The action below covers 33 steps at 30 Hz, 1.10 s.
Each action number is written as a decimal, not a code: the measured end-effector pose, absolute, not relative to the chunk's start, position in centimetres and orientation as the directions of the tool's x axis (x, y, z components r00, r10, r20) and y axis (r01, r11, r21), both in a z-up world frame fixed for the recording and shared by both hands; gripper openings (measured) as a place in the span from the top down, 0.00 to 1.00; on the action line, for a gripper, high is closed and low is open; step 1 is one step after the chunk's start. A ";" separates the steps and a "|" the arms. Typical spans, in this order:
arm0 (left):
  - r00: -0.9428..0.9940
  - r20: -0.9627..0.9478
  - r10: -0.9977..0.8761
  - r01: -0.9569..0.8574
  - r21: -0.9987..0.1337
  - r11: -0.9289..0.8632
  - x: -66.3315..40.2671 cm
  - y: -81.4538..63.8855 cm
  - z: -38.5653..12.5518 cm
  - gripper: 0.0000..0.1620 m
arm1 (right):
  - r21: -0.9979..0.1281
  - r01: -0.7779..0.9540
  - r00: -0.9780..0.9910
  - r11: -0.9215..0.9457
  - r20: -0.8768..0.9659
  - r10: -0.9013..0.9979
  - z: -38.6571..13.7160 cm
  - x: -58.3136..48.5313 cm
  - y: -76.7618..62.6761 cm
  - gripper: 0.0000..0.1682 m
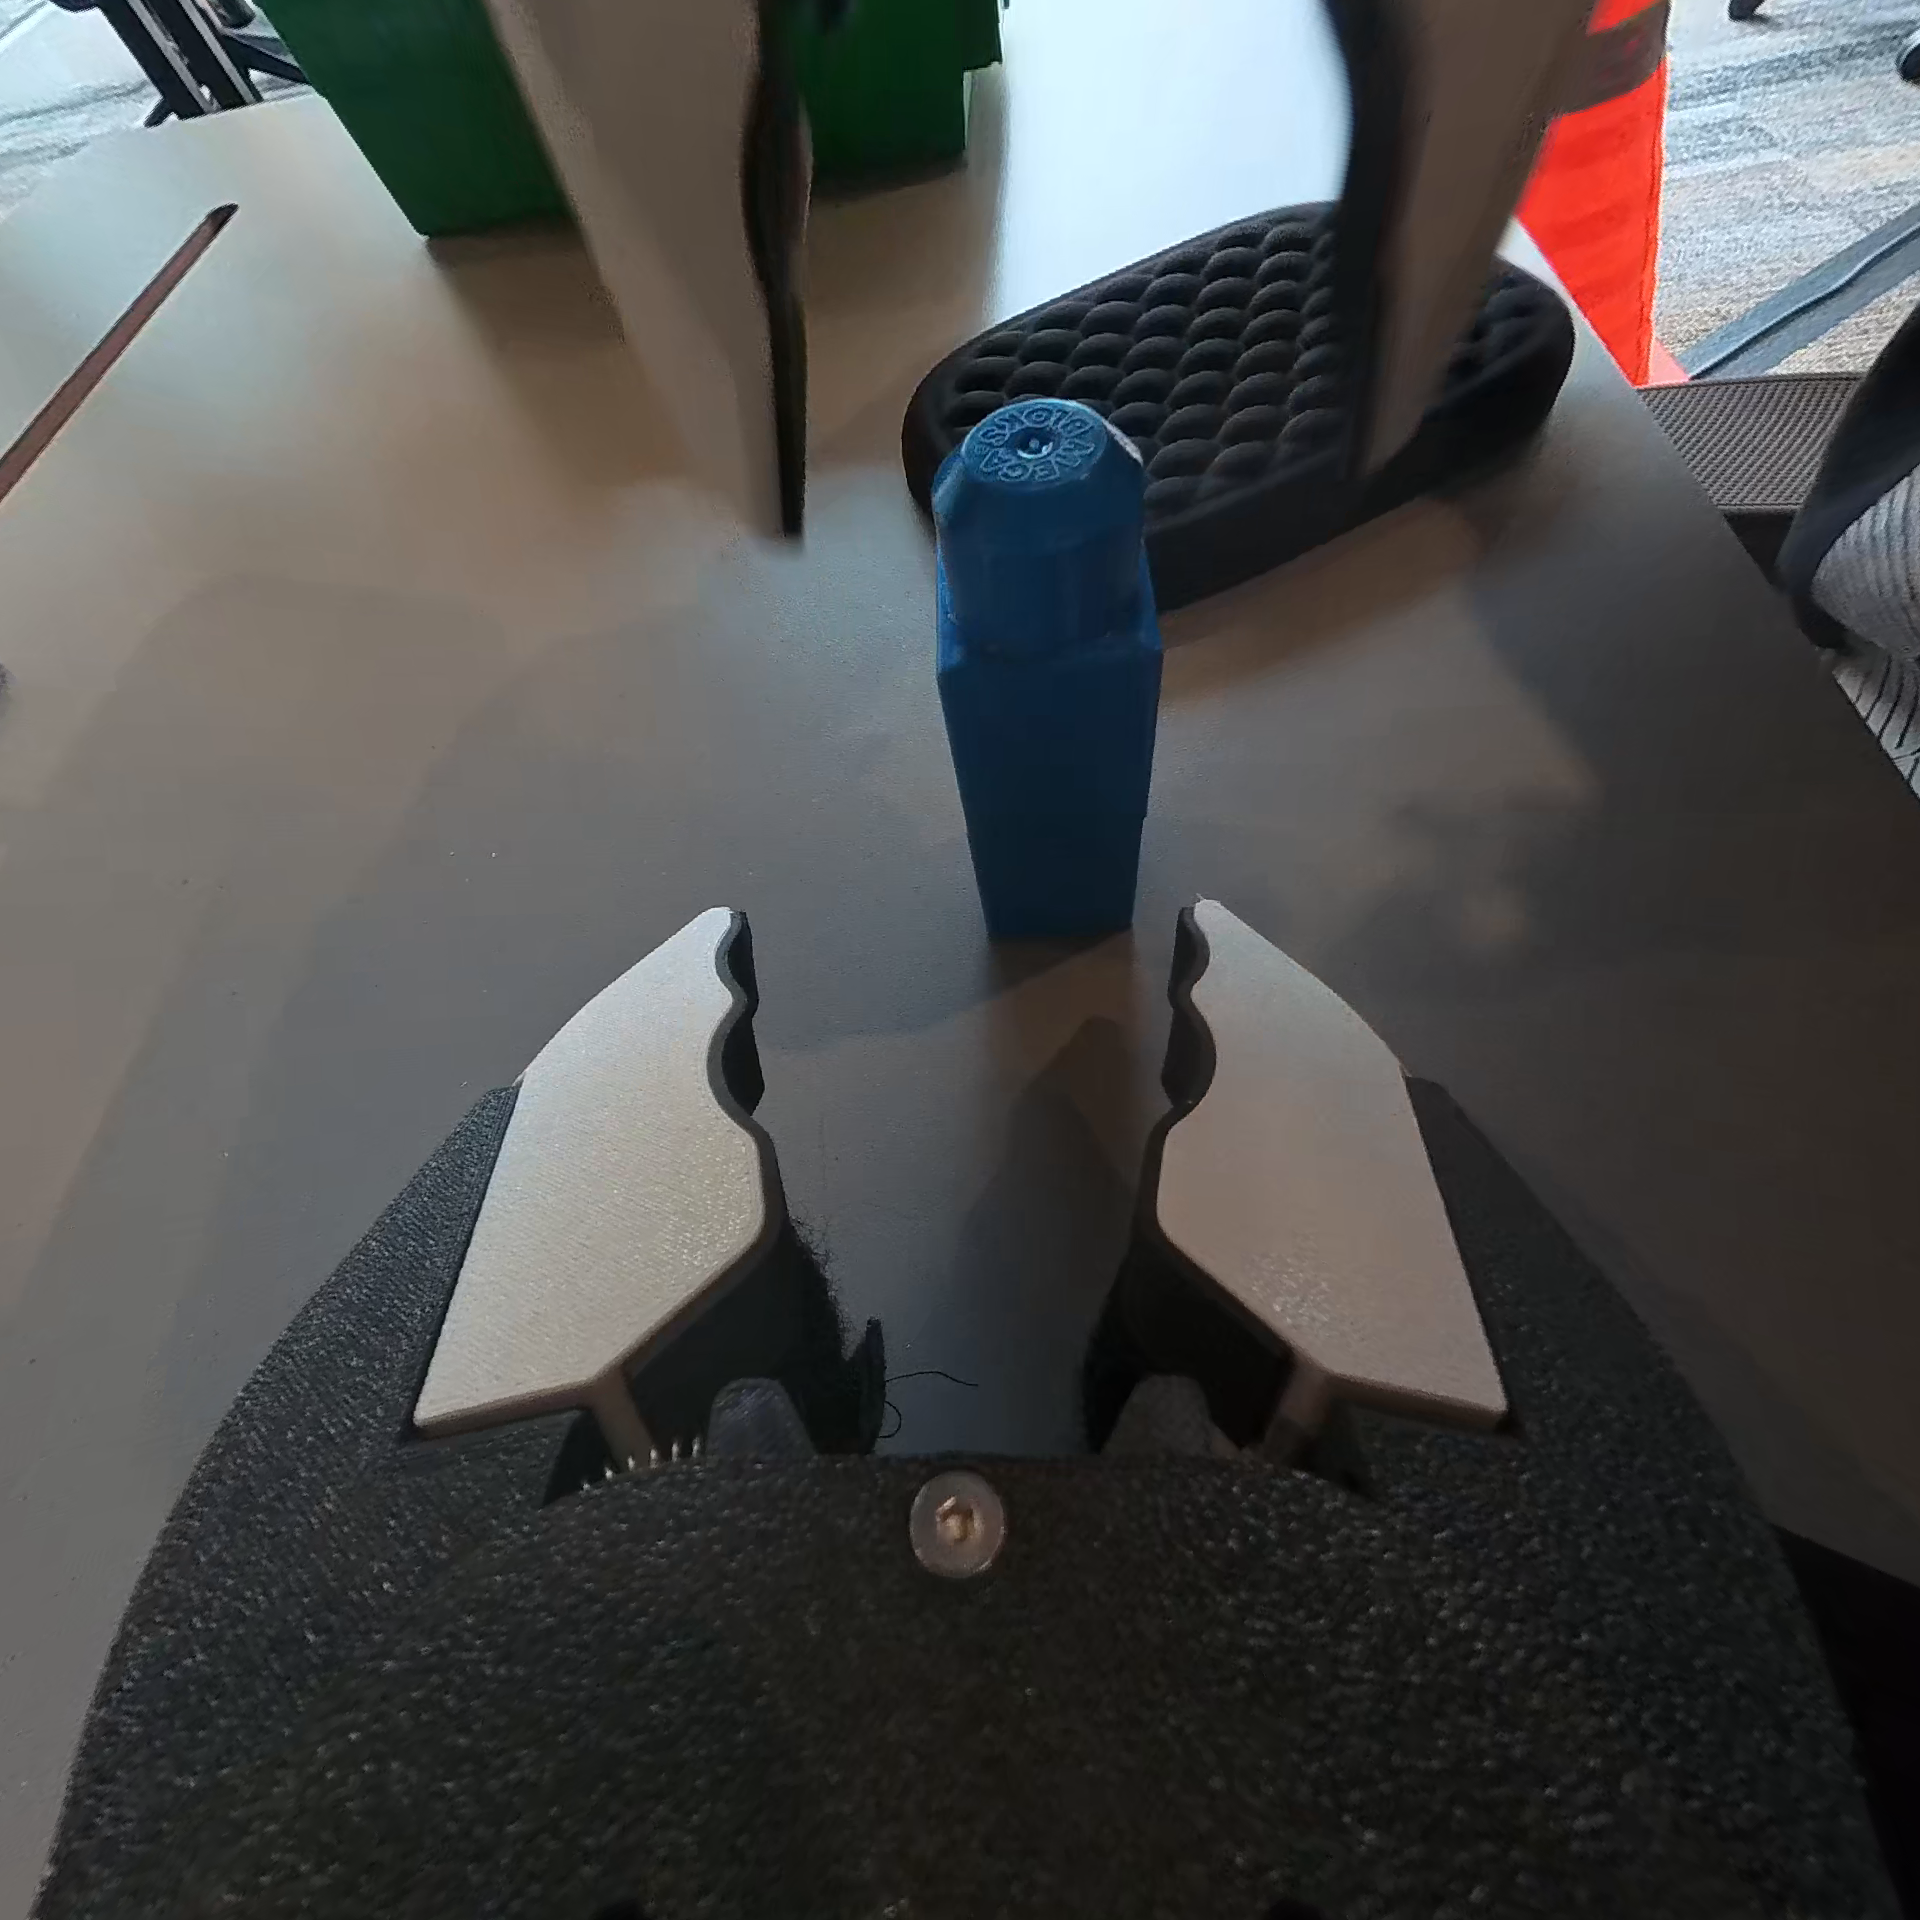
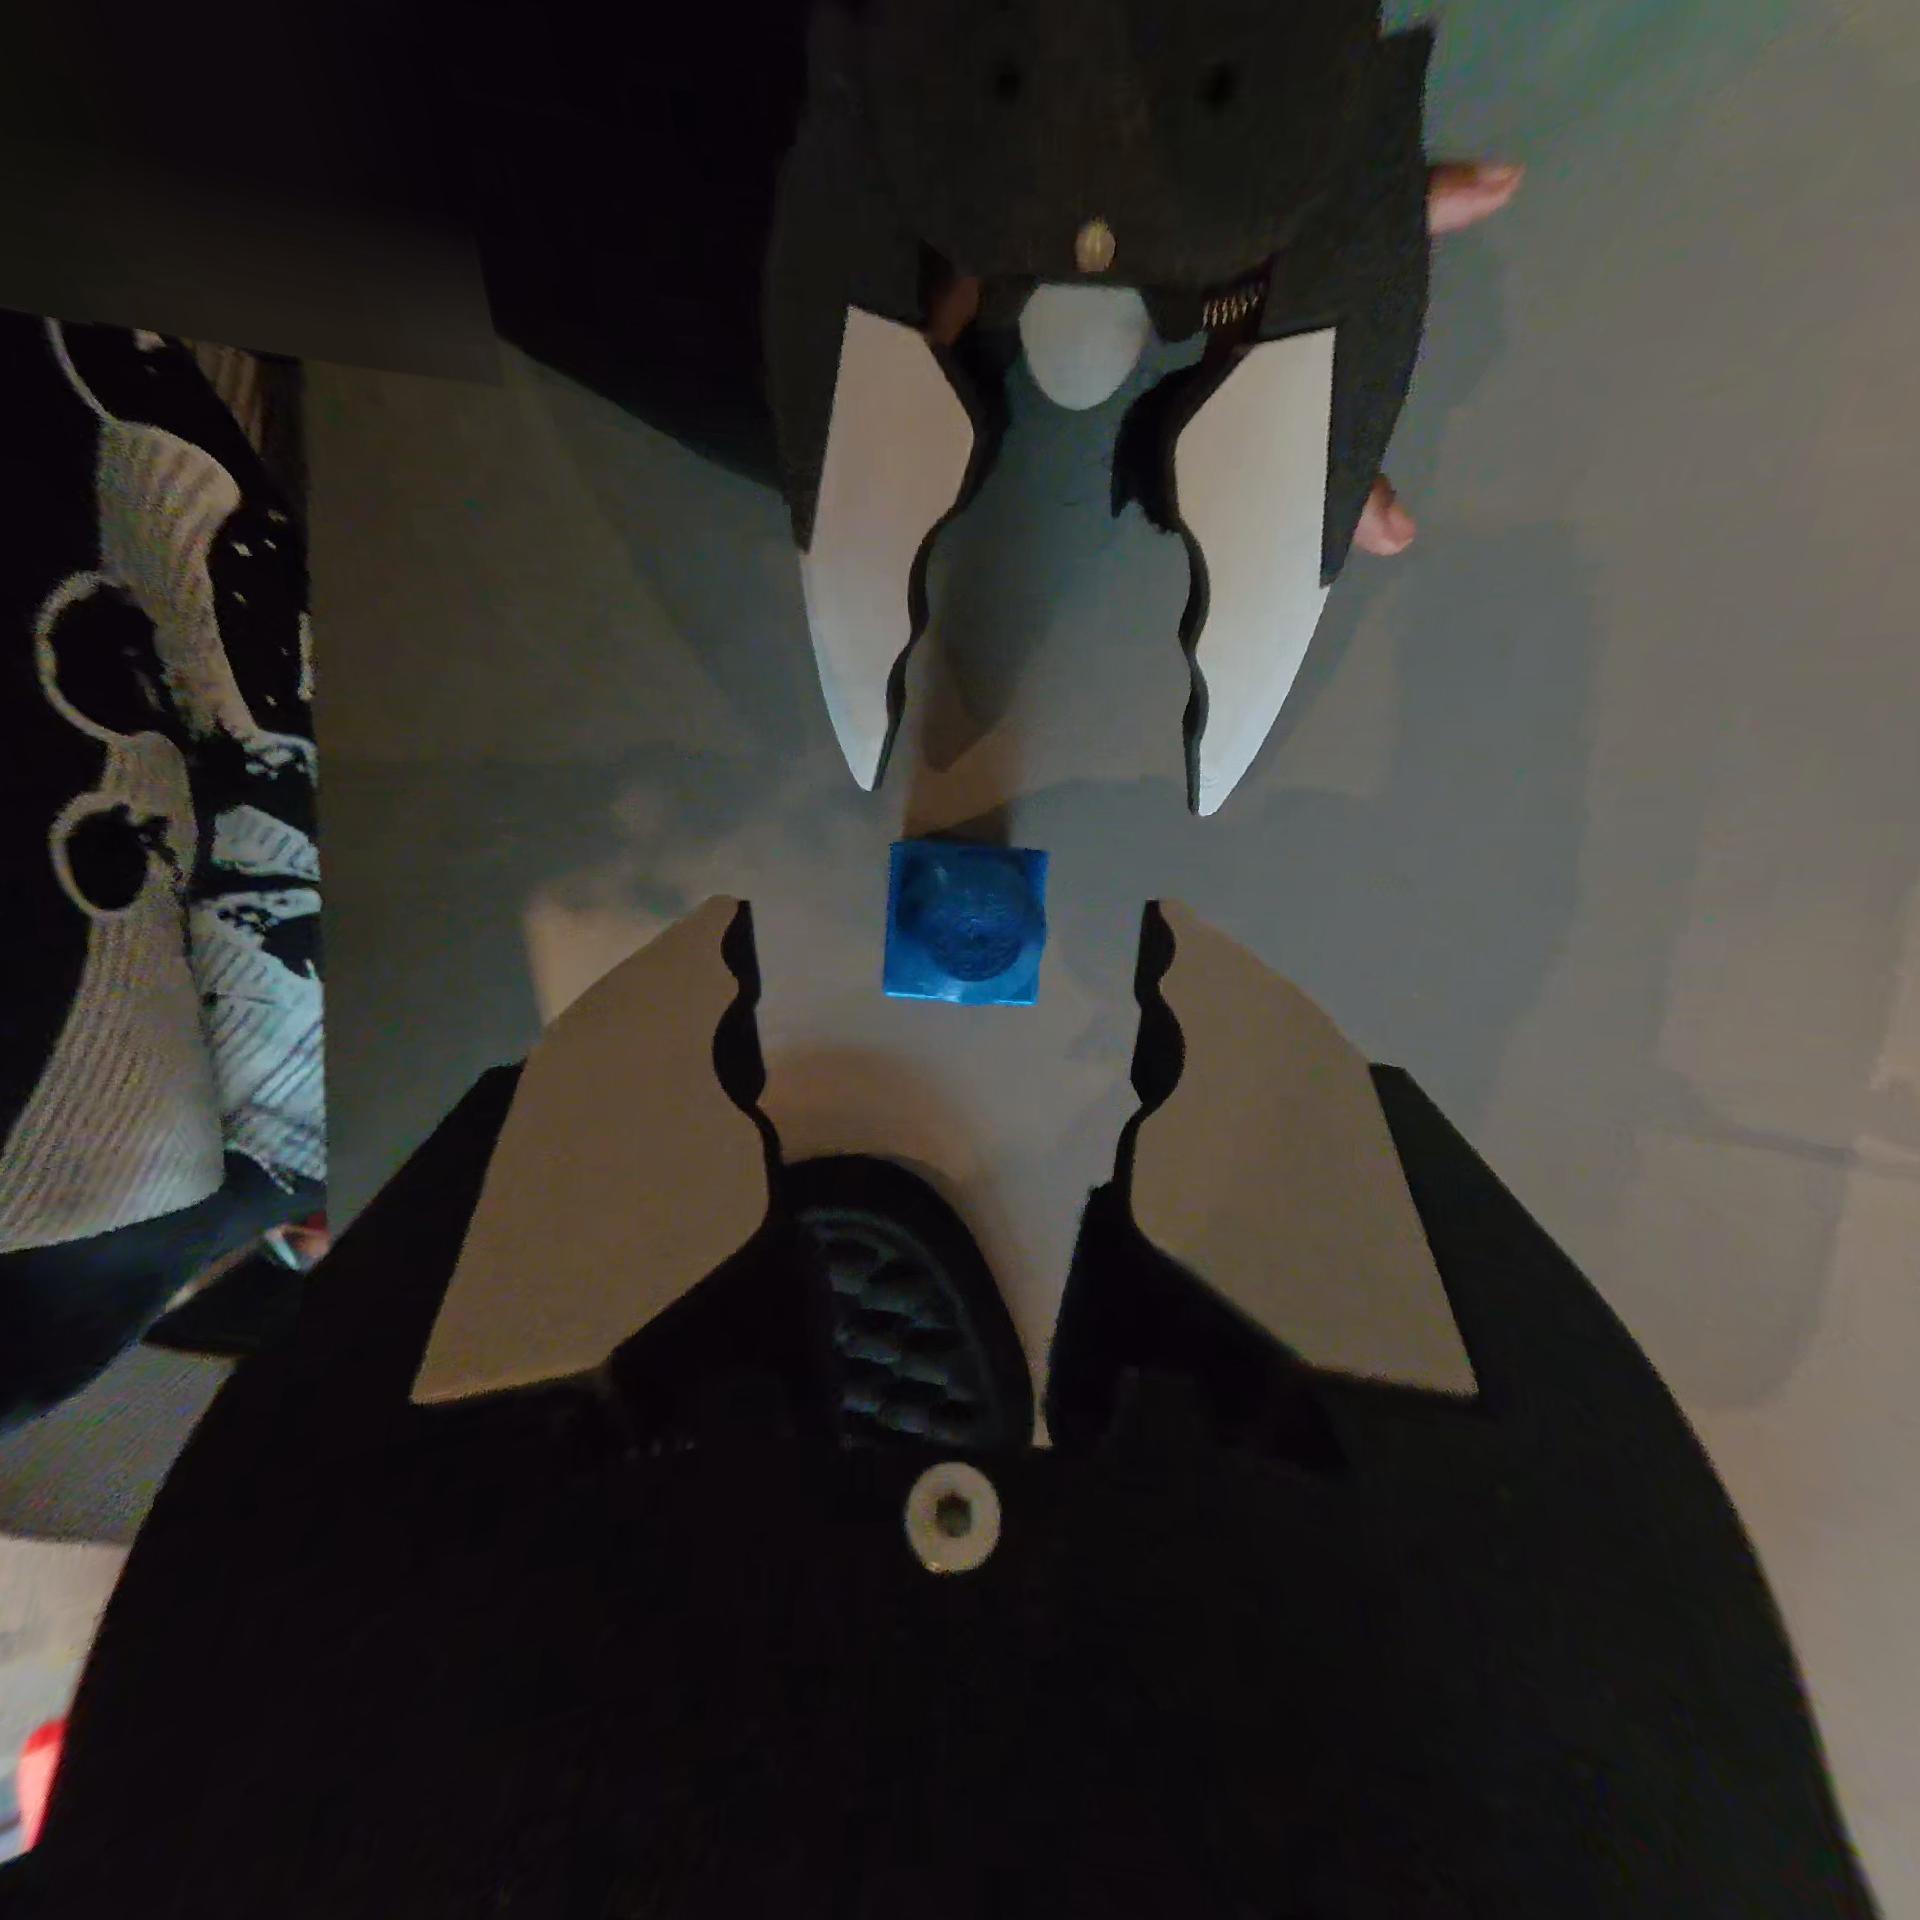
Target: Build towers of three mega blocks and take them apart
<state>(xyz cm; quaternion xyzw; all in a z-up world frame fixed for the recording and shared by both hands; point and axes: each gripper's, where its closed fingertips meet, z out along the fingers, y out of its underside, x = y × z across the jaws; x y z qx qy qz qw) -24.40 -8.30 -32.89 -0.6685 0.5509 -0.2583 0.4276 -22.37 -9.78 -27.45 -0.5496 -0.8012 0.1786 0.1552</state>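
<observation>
A tall blue tower of stacked mega blocks (image 1: 1044, 727) stands upright on the grey table (image 1: 416, 727). My left gripper (image 1: 968, 912) is open and empty, its tips just short of the tower's base, level with the table. My right gripper (image 1: 1075, 499) hangs over the tower from above, open and empty, one finger on each side of the top stud without touching it. In the right wrist view I look straight down on the tower's top (image 2: 964, 925), which sits between the open tips of my right gripper (image 2: 945, 904). The open left gripper (image 2: 1037, 798) points at it from the far side.
A black honeycomb-textured pad (image 1: 1247, 395) lies just behind the tower and also shows in the right wrist view (image 2: 904, 1309). A green box (image 1: 894, 94) stands at the back and an orange object (image 1: 1600, 208) at the back right. The table edge (image 1: 1766, 644) runs along the right, beside a person's patterned clothing (image 2: 156, 831). My right fingertips sit around 7 cm from my left ones.
</observation>
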 end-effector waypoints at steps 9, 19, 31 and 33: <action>0.269 -0.122 -0.955 -0.507 -0.862 -0.033 -24.5 -8.1 -32.8 0.52 | -0.855 0.511 -0.033 0.092 0.087 0.996 -23.3 -21.2 -9.3 0.49; 0.315 -0.114 -0.942 -0.446 -0.894 -0.041 -24.9 -7.4 -31.8 0.52 | -0.991 0.119 0.305 0.055 0.089 0.948 -24.5 -16.5 -7.1 0.47; 0.333 -0.150 -0.931 -0.432 -0.902 -0.010 -25.5 -7.7 -29.7 0.52 | -0.999 0.043 0.335 0.031 0.043 0.941 -25.3 -15.4 -6.8 0.47; 0.329 -0.184 -0.926 -0.425 -0.905 0.028 -25.7 -8.3 -27.6 0.52 | -0.998 0.050 0.336 0.031 0.046 0.941 -25.4 -15.4 -6.8 0.48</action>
